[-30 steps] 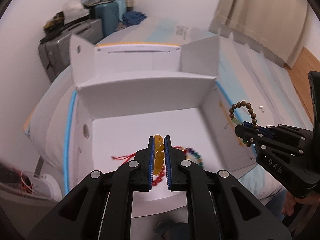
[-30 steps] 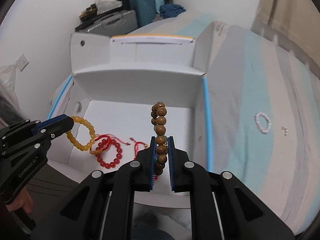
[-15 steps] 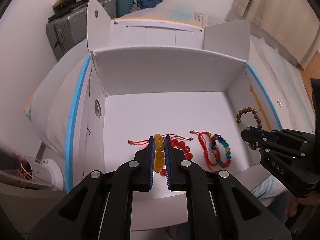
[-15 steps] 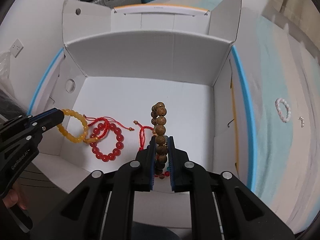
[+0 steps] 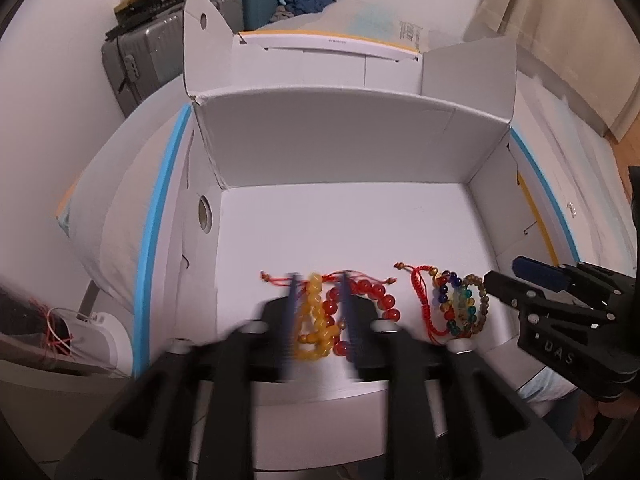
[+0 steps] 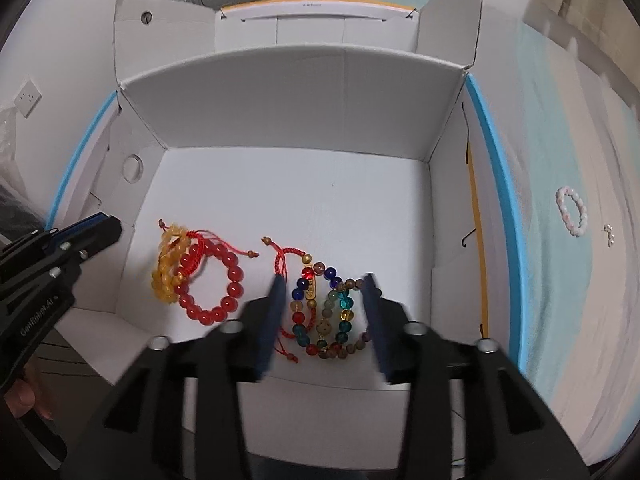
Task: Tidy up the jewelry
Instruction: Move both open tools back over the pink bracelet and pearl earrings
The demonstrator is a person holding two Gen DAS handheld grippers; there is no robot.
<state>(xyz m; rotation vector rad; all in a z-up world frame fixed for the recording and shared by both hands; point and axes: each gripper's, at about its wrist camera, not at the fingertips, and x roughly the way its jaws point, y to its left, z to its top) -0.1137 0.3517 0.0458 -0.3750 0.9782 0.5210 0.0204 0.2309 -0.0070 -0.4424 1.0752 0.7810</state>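
**Both bracelets sitting in the box, both grippers spread**

Looking down into the white cardboard box (image 6: 288, 92) on the bed. My left gripper (image 5: 318, 312) has its fingers apart, and the yellow bead bracelet (image 5: 314, 326) lies on the box floor between them, bunched into a little heap, nothing pinching it. It's touching the big red bead bracelet (image 5: 372, 296), which has a red cord tangled over it. My right gripper (image 6: 326, 314) is spread wide too, with the brown wooden bead bracelet (image 6: 354, 342) lying flat between the fingers, curled around and against the multicolour bead bracelet (image 6: 308, 312). A red braided cord bracelet (image 6: 282, 258) sits just left of that pile. Everything is along the near edge of the box; the back half of the floor is bare cardboard.

The left wrist view is blurry on my own fingers, so the yellow beads smear a bit, but it shows a grey suitcase (image 5: 136, 60) by the wall. The right wrist view is sharper on the beads, plus it catches a small white bead bracelet (image 6: 572, 216) lying out on the striped bedsheet (image 6: 580, 120), well apart from the box.
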